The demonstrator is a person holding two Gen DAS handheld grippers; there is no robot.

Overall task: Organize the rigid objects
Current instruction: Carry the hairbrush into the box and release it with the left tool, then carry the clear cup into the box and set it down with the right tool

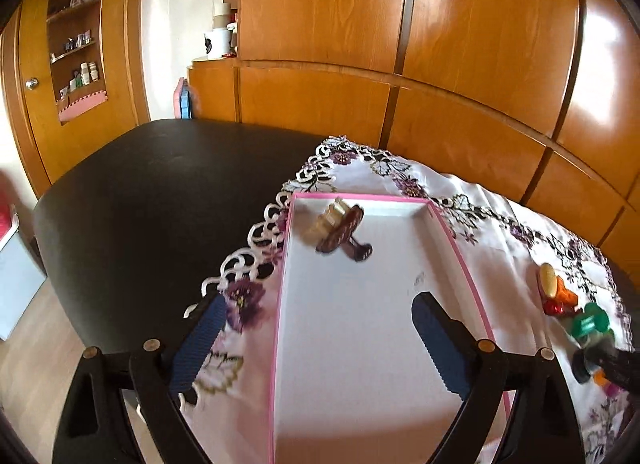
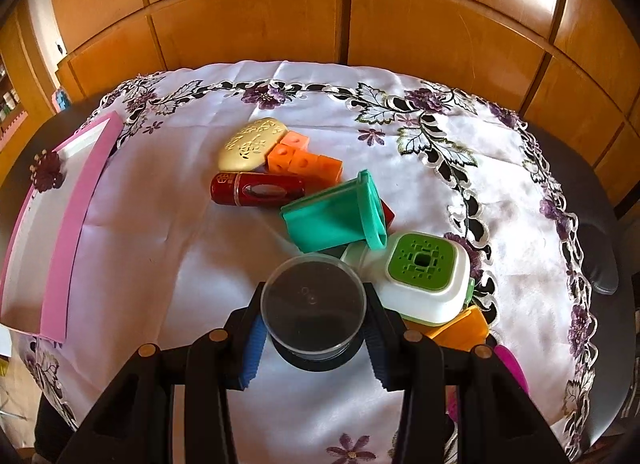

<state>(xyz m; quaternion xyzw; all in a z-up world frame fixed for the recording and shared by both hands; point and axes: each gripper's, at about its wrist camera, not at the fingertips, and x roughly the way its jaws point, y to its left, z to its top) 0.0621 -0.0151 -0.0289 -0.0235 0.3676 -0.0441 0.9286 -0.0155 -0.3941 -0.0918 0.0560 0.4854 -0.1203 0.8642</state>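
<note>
My left gripper (image 1: 318, 304) hangs open over a pink-rimmed white box (image 1: 360, 197), with only the box floor between its blue pads. A brown hair clip (image 1: 344, 230) and a beige piece (image 1: 326, 220) lie at the box's far end. My right gripper (image 2: 315, 302) is shut on a clear round container (image 2: 313, 284) with a dark base, just above the cloth. Beyond it lie a teal piece (image 2: 336, 216), a red tube (image 2: 258, 194), orange cubes (image 2: 304, 160), a cream oval case (image 2: 252, 142) and a green-and-white block (image 2: 424, 276). The pink box (image 2: 68, 224) sits far left.
A white cloth with purple embroidered flowers (image 2: 200, 264) covers part of a dark table (image 1: 140, 204). Wooden cabinet doors (image 1: 480, 44) stand close behind the table. An orange piece (image 2: 460, 328) and a pink item (image 2: 512, 368) lie by my right gripper.
</note>
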